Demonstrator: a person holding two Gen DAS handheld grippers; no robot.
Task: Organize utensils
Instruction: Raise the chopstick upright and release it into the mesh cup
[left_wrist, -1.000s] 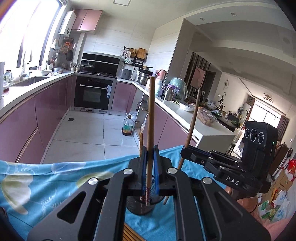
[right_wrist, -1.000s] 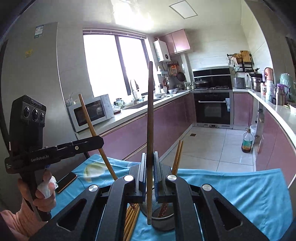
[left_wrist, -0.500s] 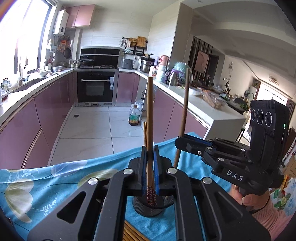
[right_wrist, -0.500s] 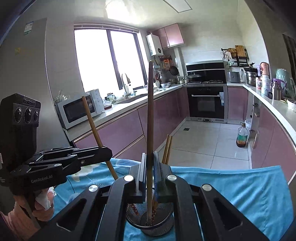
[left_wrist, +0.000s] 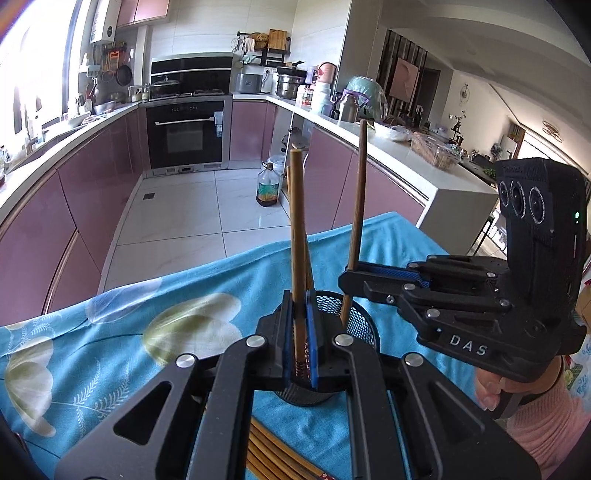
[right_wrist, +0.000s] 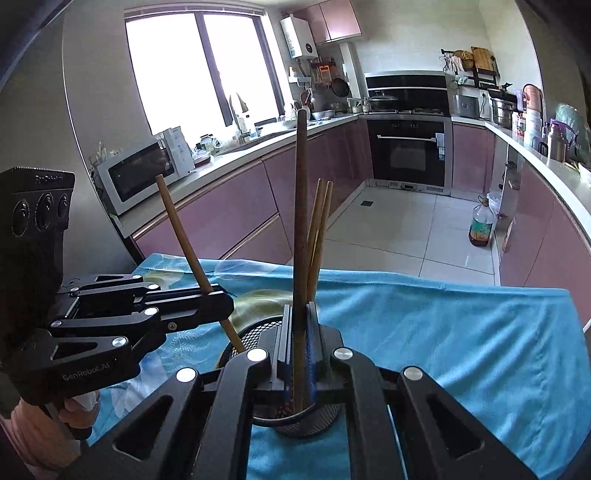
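Observation:
A black mesh cup stands on the blue flowered cloth, with two light chopsticks upright in it. My left gripper is shut on a brown chopstick, held upright with its patterned lower end over the cup's mouth. My right gripper is shut on a darker chopstick, whose lower end dips inside the cup. Each gripper shows in the other's view: the right gripper at the right, the left gripper at the left, both close over the rim.
Several more chopsticks lie on the cloth just in front of the cup. The table's far edge drops to a tiled kitchen floor with an oil bottle. Purple cabinets, an oven and a microwave stand beyond.
Both grippers have come down and tilted forward with their chopsticks still clamped. The lower ends now sit at or inside the cup's mouth, and the cup looms larger in both views.

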